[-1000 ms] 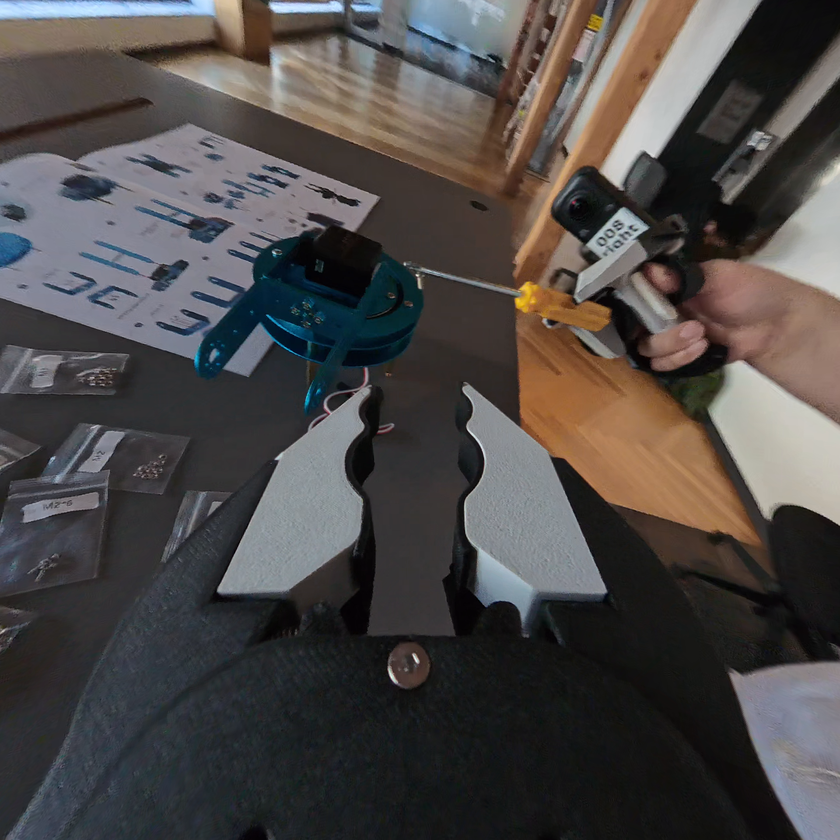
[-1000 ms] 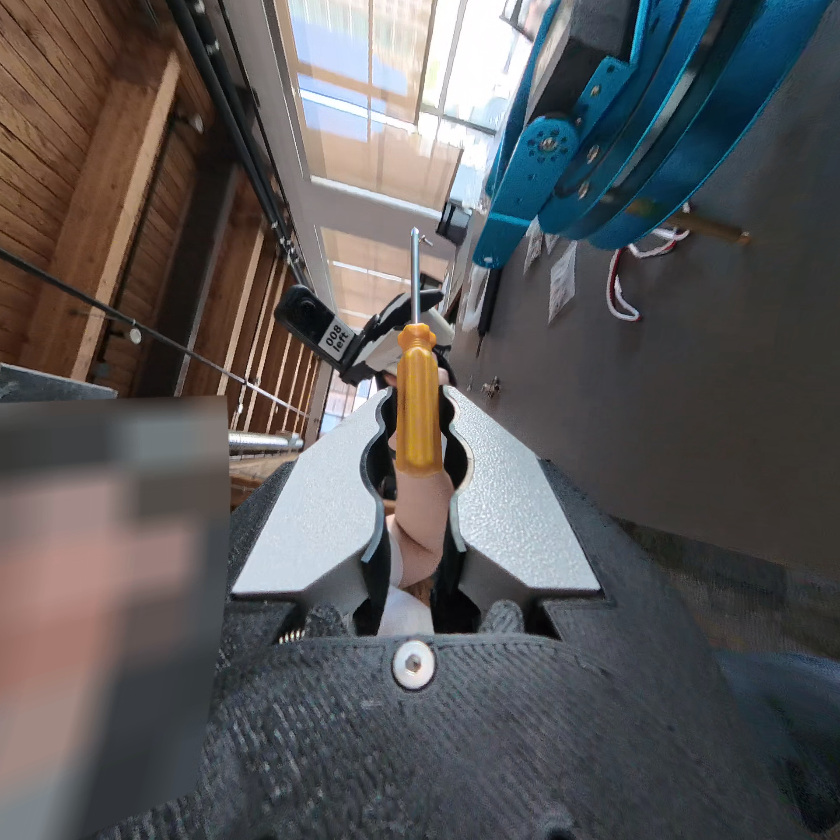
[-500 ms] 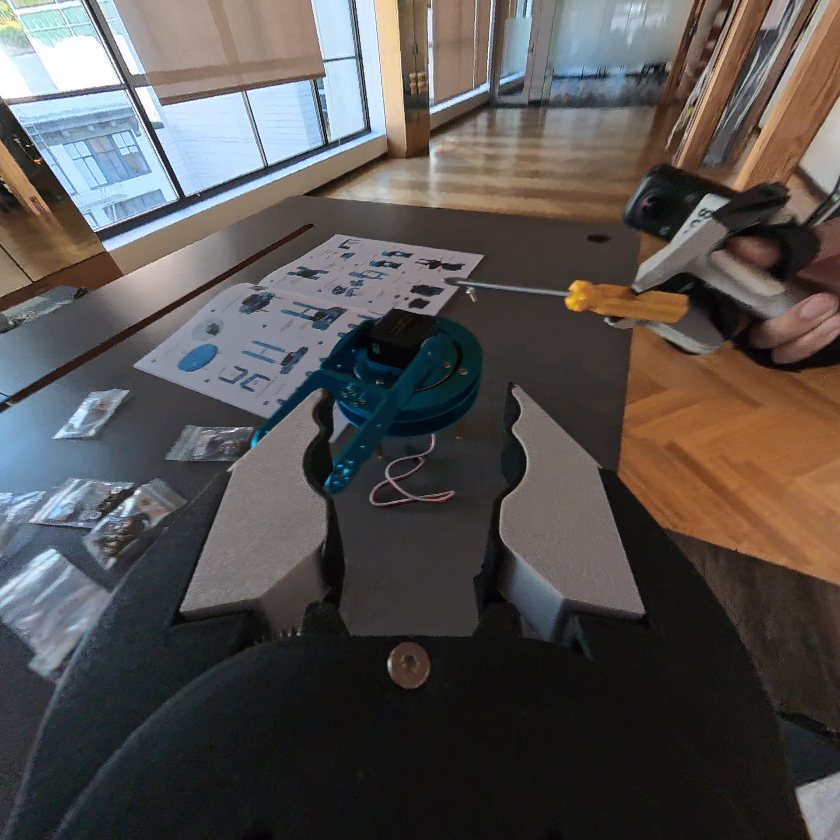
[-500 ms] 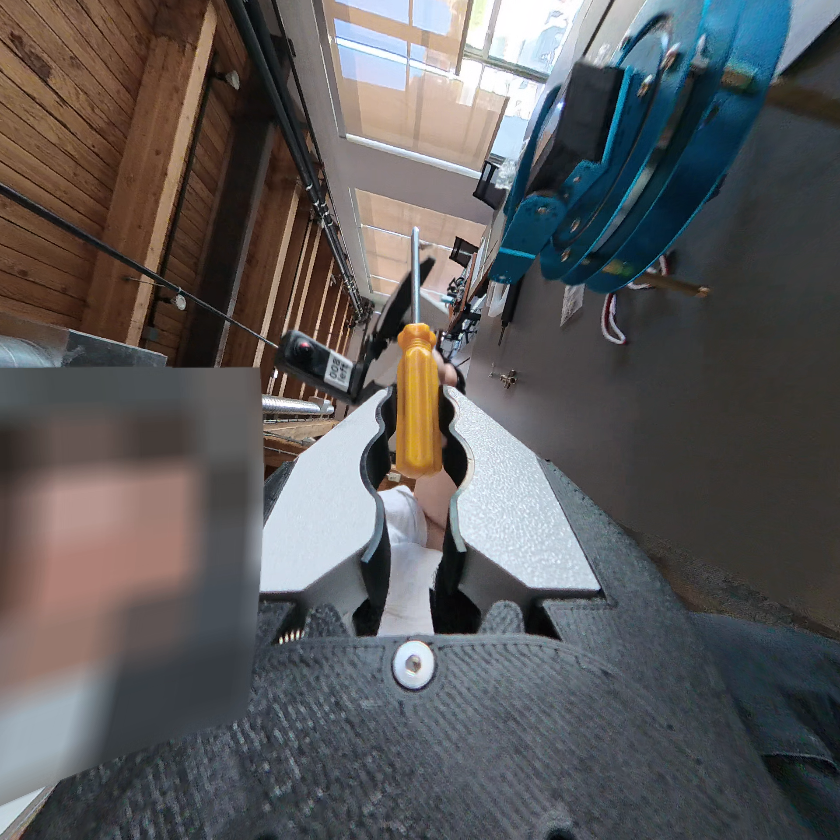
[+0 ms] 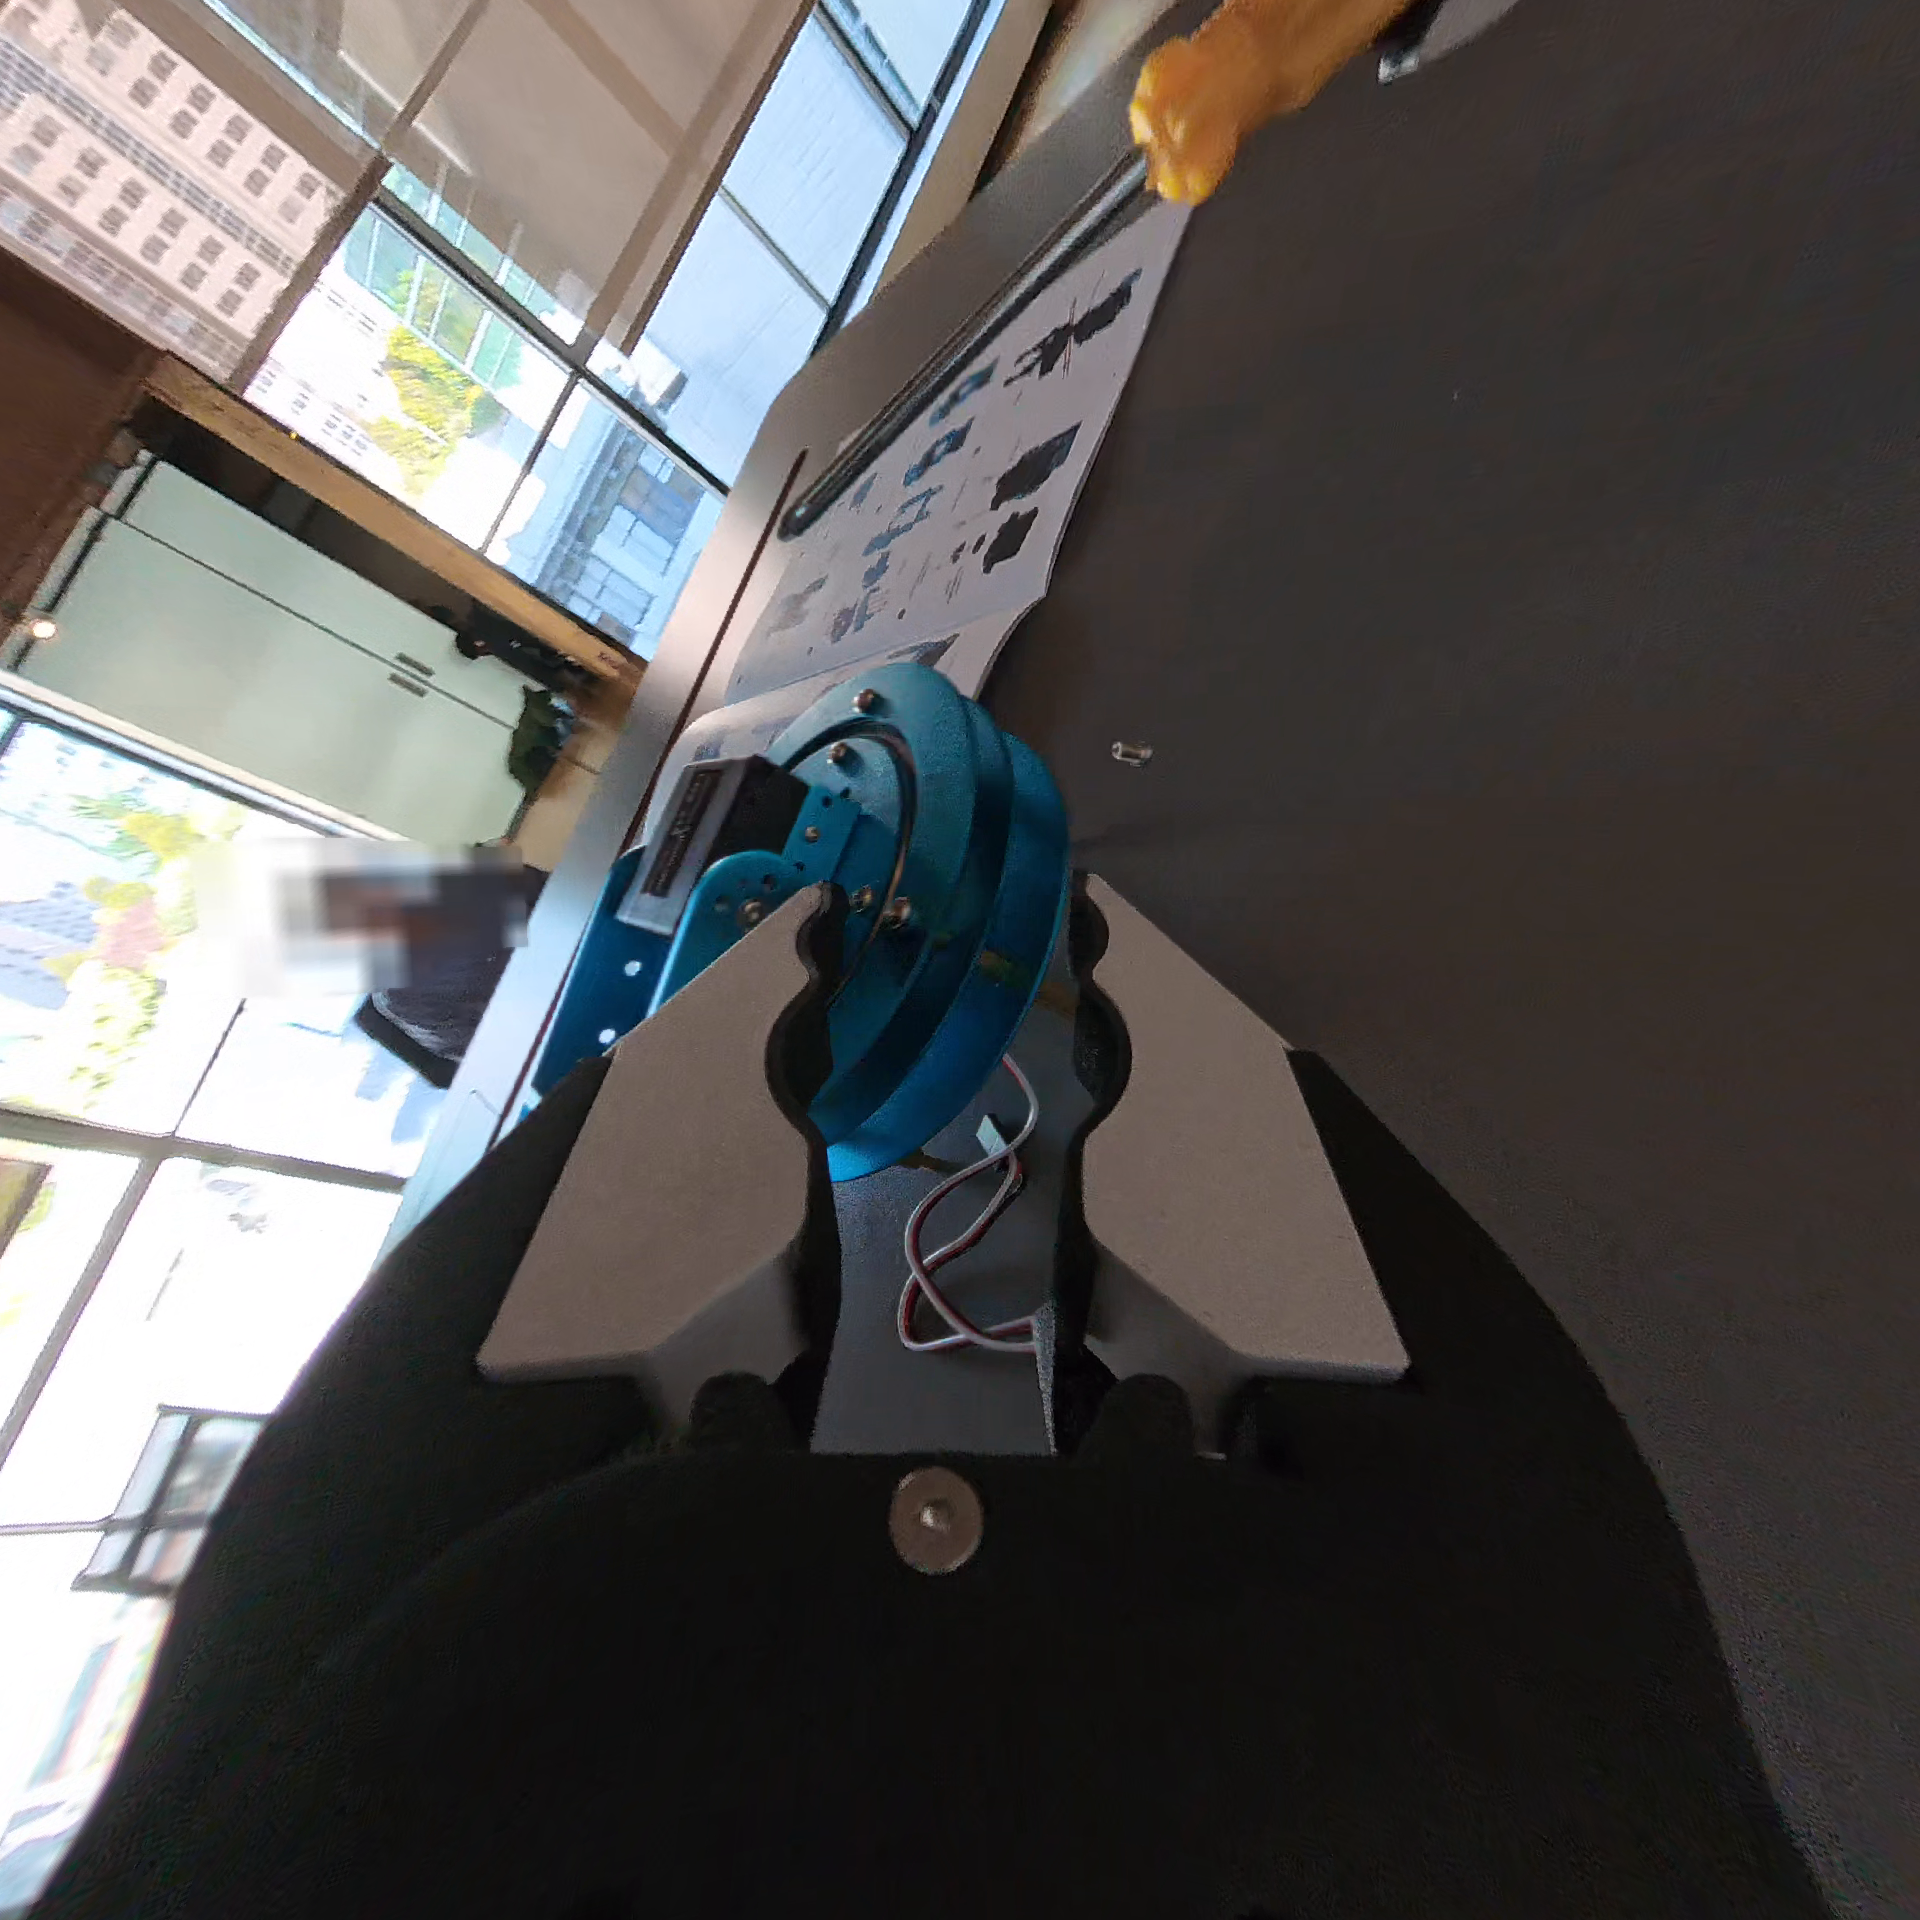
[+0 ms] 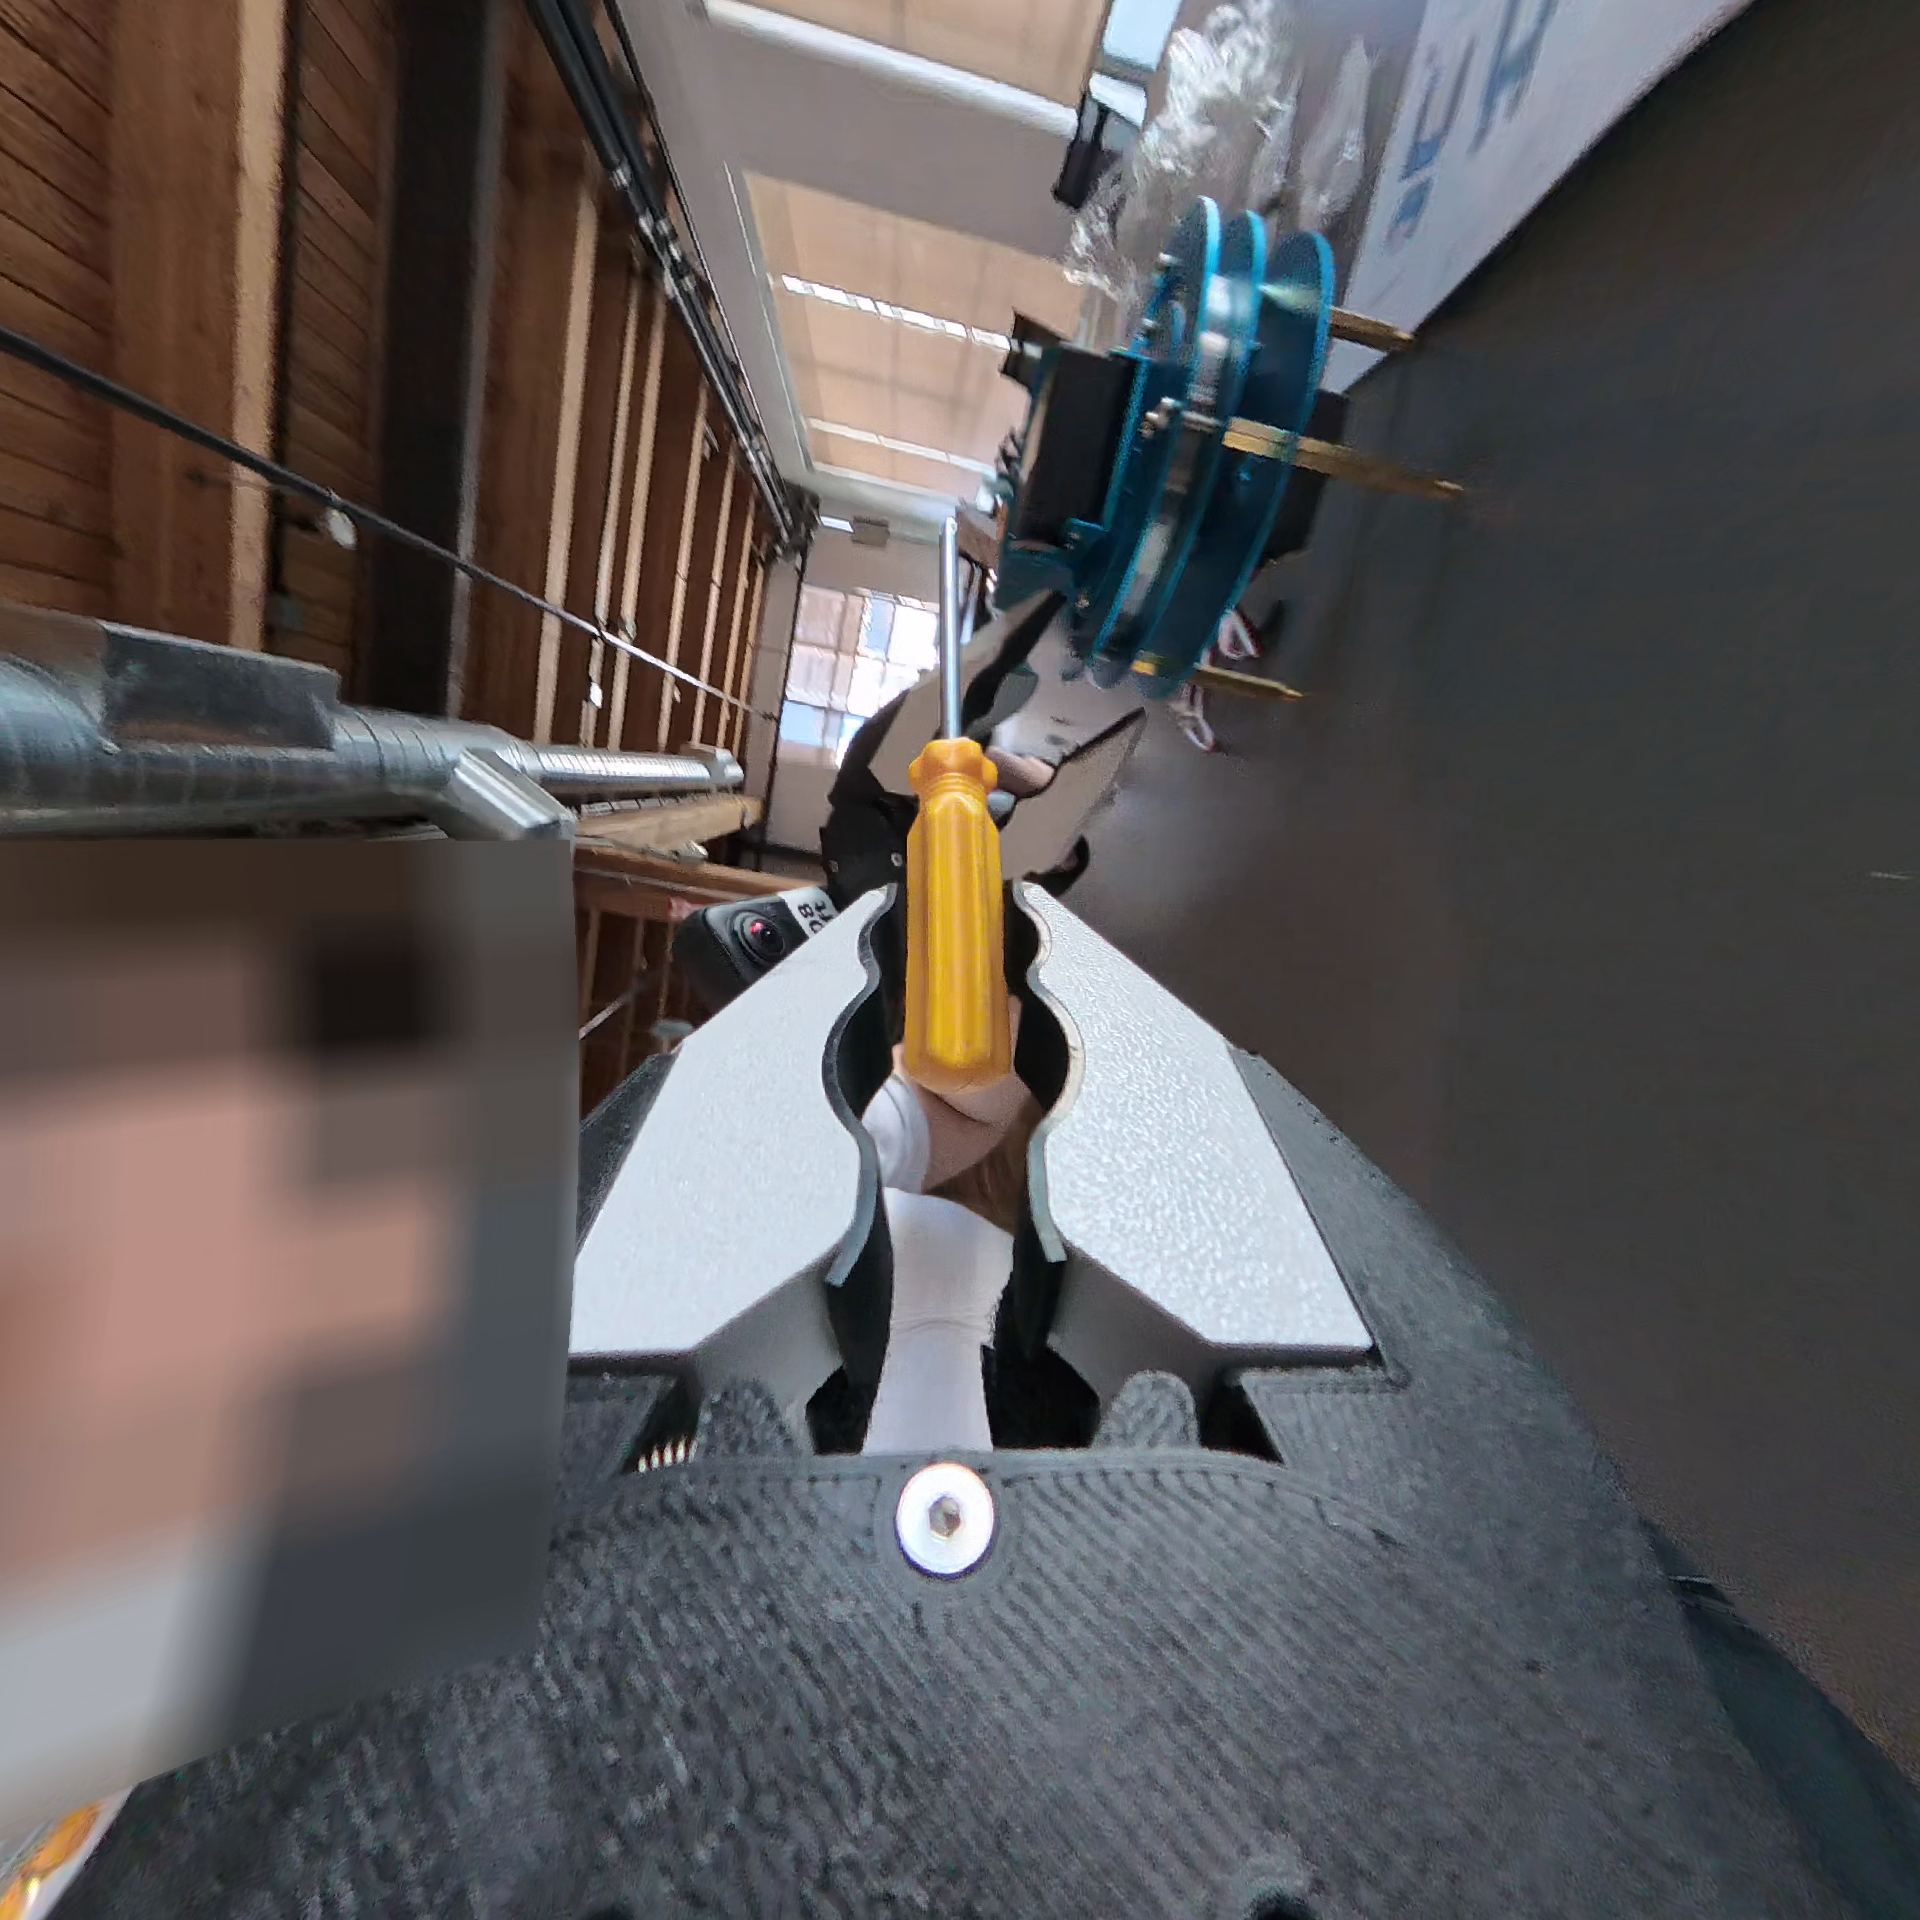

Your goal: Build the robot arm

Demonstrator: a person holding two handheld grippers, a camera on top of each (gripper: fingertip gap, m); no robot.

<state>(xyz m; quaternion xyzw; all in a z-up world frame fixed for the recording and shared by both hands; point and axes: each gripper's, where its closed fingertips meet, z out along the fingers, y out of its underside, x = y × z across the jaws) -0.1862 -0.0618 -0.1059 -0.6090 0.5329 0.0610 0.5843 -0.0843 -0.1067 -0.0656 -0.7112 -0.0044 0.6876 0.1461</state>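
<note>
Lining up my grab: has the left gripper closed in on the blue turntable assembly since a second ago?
Yes. The left gripper has rolled sideways and advanced along the dark table; its open fingers now flank the blue turntable assembly, previously well ahead of them.

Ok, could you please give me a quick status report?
Left gripper open, straddling blue turntable assembly. Right gripper shut on yellow screwdriver, tip clear of it. Servo wire loose between left fingers.

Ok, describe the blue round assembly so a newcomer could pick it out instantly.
On the dark table, next to the white instruction sheet, sits the blue round assembly, just ahead of the open left gripper. It alone is stacked metallic-blue discs on brass standoffs, with a black box on top and a red-and-white wire trailing out.
</note>
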